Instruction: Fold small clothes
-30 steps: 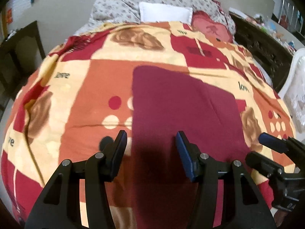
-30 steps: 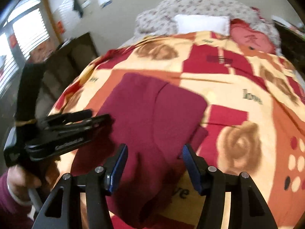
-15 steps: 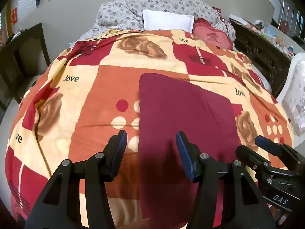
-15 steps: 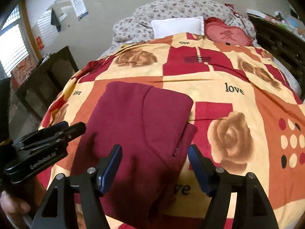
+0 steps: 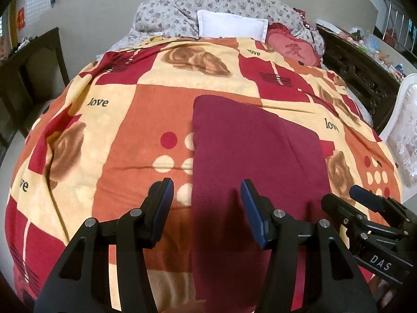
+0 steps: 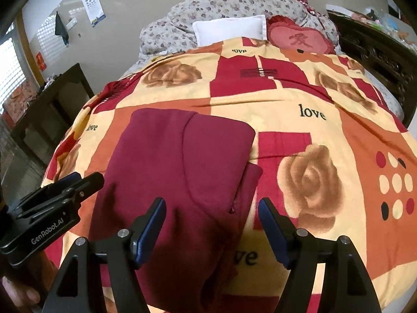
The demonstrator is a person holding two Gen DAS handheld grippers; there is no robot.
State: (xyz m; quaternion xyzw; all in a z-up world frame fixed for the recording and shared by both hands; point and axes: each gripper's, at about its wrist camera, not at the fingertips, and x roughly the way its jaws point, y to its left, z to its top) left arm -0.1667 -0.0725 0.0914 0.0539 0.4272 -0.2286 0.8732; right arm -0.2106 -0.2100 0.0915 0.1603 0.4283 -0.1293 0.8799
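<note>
Both apart and empty now, left gripper (image 5: pixel 206 195) and right gripper (image 6: pixel 212 215), right one a bit wider than a second ago, above the dark red cloth (image 6: pixel 179 161) lying folded flat on the bed cover (image 6: pixel 325 135), so fold looks done.

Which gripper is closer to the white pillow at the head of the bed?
Neither clearly. Left gripper and right gripper hover side by side over the maroon garment, far from the white pillow.
</note>
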